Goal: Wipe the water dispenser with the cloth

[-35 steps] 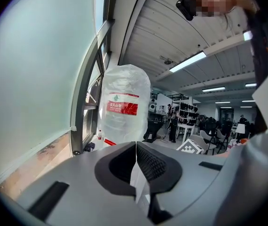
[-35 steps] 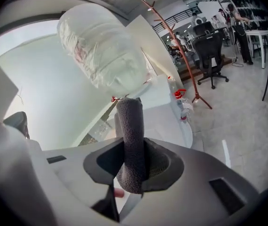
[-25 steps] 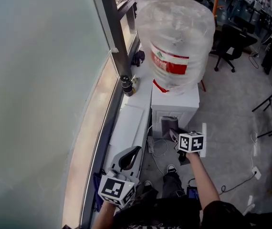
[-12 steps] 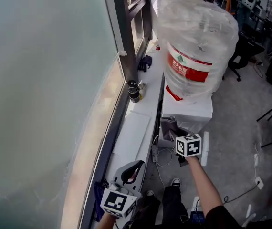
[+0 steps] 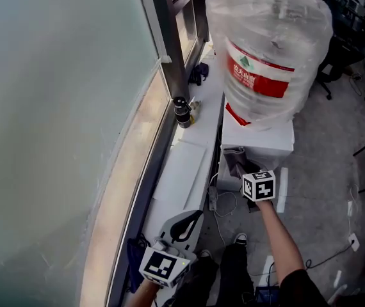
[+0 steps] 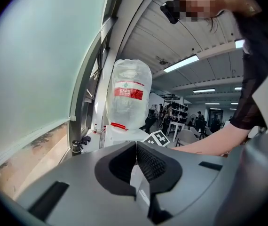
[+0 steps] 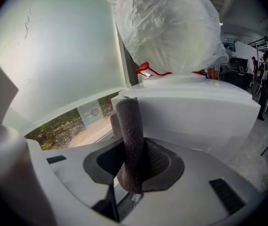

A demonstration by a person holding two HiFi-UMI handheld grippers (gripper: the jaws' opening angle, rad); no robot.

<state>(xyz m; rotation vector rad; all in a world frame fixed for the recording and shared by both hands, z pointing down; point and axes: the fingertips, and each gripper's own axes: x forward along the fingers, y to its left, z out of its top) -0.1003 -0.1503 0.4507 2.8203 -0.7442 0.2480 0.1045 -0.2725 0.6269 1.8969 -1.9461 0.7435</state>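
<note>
The right gripper (image 7: 135, 166) pinches a grey cloth (image 7: 129, 131) between its jaws. The cloth stands up in a roll, its top end at the window-side front corner of the white dispenser (image 7: 195, 112), just under the top edge on which the plastic-wrapped bottle (image 7: 167, 27) sits. The left gripper (image 6: 135, 160) has its jaws pressed together with nothing between them and hangs low by the near end of the window ledge (image 5: 181, 168), well apart from the dispenser.
</note>
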